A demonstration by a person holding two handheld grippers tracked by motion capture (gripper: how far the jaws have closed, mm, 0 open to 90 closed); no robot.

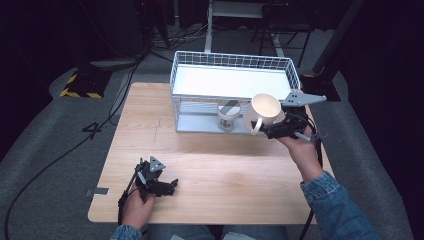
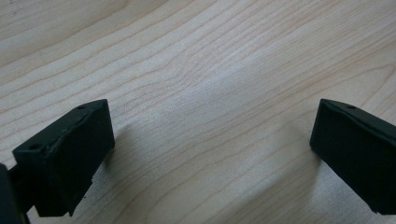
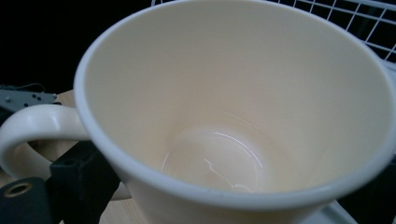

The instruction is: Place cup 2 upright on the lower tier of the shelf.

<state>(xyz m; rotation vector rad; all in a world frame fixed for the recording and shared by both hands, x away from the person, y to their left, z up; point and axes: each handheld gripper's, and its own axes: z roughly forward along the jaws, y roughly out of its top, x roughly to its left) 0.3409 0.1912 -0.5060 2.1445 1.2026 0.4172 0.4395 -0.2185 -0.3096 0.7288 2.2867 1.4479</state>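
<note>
Our left gripper [image 1: 159, 186] is resting wide open on the table [image 1: 225, 165], holding nothing. We are pinching the cream mug [image 1: 263, 112] with our right gripper [image 1: 280, 129], right before the wire basket [image 1: 200, 95] with a jar [image 1: 228, 115]. Up close, we are seeing inside the mug.

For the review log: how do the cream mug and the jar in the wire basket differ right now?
The cream mug is held aloft, tilted, by the right gripper; the jar stands upright in the wire basket. The mug is open-mouthed and empty with a handle; the jar is lidded and has none. Both sit near the basket's front.
</note>
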